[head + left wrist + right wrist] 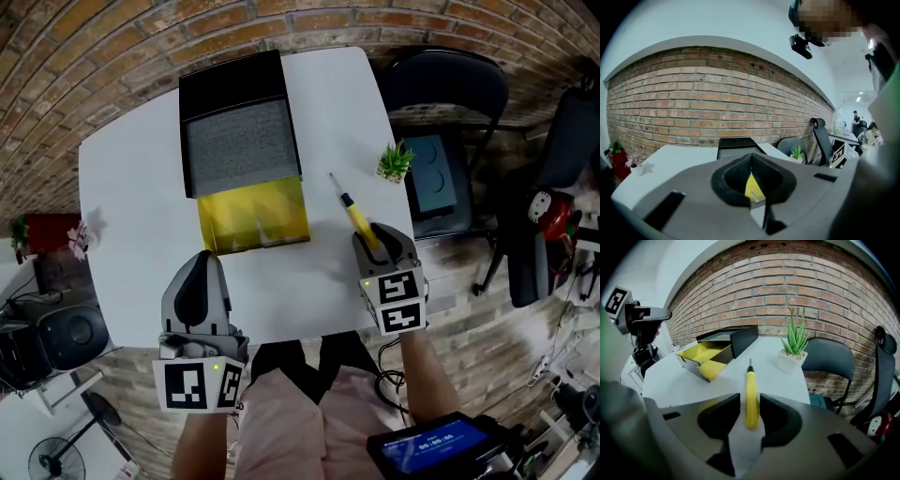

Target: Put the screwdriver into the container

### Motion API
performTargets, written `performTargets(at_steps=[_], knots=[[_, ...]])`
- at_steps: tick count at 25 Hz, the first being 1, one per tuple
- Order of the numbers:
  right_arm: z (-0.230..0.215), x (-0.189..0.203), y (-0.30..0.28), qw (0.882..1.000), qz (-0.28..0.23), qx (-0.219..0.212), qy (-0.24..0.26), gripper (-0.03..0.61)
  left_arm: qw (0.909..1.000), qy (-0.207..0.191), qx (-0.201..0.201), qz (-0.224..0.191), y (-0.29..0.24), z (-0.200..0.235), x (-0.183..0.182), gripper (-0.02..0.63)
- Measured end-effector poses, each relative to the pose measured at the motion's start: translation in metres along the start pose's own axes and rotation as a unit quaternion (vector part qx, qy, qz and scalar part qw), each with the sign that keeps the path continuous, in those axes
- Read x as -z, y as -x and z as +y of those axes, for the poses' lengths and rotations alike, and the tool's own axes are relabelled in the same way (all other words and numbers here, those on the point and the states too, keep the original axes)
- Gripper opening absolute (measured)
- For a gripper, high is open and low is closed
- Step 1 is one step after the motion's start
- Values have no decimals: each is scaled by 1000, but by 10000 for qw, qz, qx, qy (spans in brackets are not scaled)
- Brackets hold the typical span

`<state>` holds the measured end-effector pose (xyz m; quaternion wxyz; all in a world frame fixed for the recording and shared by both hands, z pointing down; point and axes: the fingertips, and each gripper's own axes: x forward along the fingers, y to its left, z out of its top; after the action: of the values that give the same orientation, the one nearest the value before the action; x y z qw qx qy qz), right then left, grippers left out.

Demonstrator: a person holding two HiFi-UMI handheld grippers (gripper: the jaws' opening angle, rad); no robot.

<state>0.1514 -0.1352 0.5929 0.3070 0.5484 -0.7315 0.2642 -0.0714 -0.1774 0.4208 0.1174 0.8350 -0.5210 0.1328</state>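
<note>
Two grippers hang over the near edge of a white table [131, 216]. The right gripper [376, 234] has its jaws partly apart, standing on either side of the butt of the screwdriver [354, 214]. In the right gripper view the yellow handle [751, 397] sits between them. The gap is slightly wider than the handle, and a thin strip of table shows along its left side. On its right side I cannot tell whether the jaw touches it. The screwdriver lies on the table with its metal tip towards 11 o'clock, away from the person.

At 9 o'clock from the screwdriver, clear of it, stands the container [253, 216], an open yellow tray. At the tray's 12 o'clock a black lid [239, 145] lined with grey foam lies folded back, joined to it. From the right gripper's camera the container [701, 355] appears at 10 o'clock of the handle.

The left gripper [200, 267] hovers at 6 o'clock of the container, near its front wall. Its jaws are pressed together with nothing between them, and only a sliver of yellow shows past the notch where they meet [751, 169].

A small potted plant [396, 161] stands at 1 o'clock of the screwdriver, near the table's edge, with a dark chair [441, 80] beyond it off the table.
</note>
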Motion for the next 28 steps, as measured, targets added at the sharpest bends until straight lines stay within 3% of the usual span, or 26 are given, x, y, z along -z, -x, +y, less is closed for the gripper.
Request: performTargets(at_steps=[7,15,28], knots=[[2,1,0,10000,49,19,-28,91,10000,-27,-20,-65,3,2,-5,12],[-2,-4,2,9998,50,134,-170,80,9997,-98,-90,-194,9,8,-17,12],[-10,-94,52,9943,-970,439,97,80,9963,-196,-230,-810,28,15,-66,12]])
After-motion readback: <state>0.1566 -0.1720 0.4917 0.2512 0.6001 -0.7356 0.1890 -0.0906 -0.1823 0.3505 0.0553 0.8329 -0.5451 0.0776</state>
